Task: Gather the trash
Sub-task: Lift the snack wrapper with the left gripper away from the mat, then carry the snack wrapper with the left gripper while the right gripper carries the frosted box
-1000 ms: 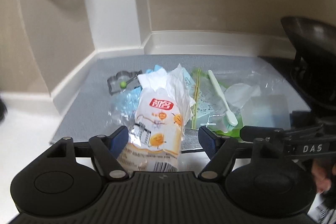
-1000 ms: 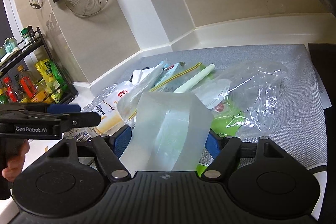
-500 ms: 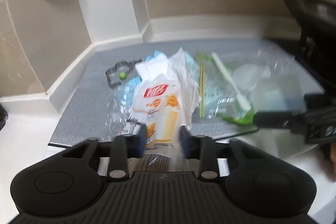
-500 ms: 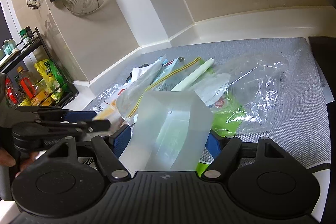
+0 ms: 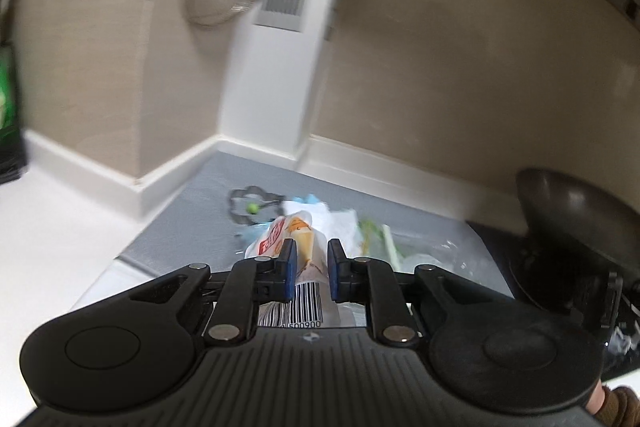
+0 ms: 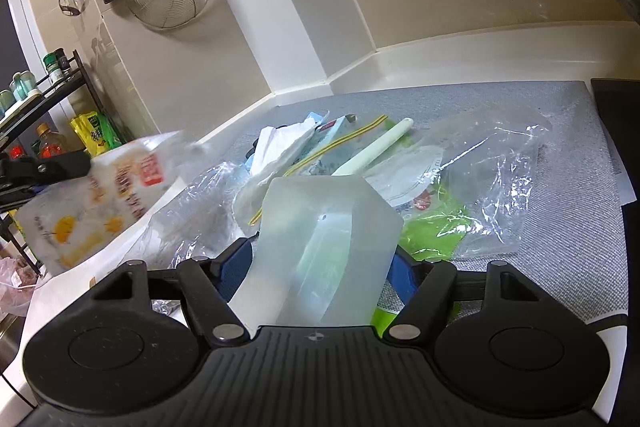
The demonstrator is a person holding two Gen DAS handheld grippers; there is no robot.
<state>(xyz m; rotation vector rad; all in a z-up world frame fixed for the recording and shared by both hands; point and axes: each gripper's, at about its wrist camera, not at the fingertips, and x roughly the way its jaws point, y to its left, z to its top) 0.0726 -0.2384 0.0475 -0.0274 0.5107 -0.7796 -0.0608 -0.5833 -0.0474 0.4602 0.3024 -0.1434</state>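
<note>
A white snack packet point(image 5: 306, 235) with a red label and orange pictures sits between the blue pads of my left gripper point(image 5: 311, 247). The jaws are closing and pinch it near its barcode end. In the right wrist view the packet point(image 6: 96, 203) hangs blurred, clear of the counter at the left, from the left gripper point(image 6: 60, 163). My right gripper point(image 6: 320, 259) holds a frosted translucent plastic container point(image 6: 328, 219) between wide-set pads, and its jaws are closing slightly. Beyond lies the trash pile on a grey mat point(image 6: 560, 227).
The pile holds a crumpled clear bag point(image 6: 492, 163), a white toothbrush point(image 6: 376, 151), a green wrapper point(image 6: 432, 223) and white tissue point(image 6: 280, 147). A metal ring mould point(image 5: 250, 205) lies behind. A dark pan point(image 5: 572, 211) stands at the right, a bottle rack point(image 6: 48, 107) at the left.
The left gripper's jaws narrowed onto the snack packet and lifted it off the pile, up and to the left, rolling as it went. The right gripper and its container stayed put.
</note>
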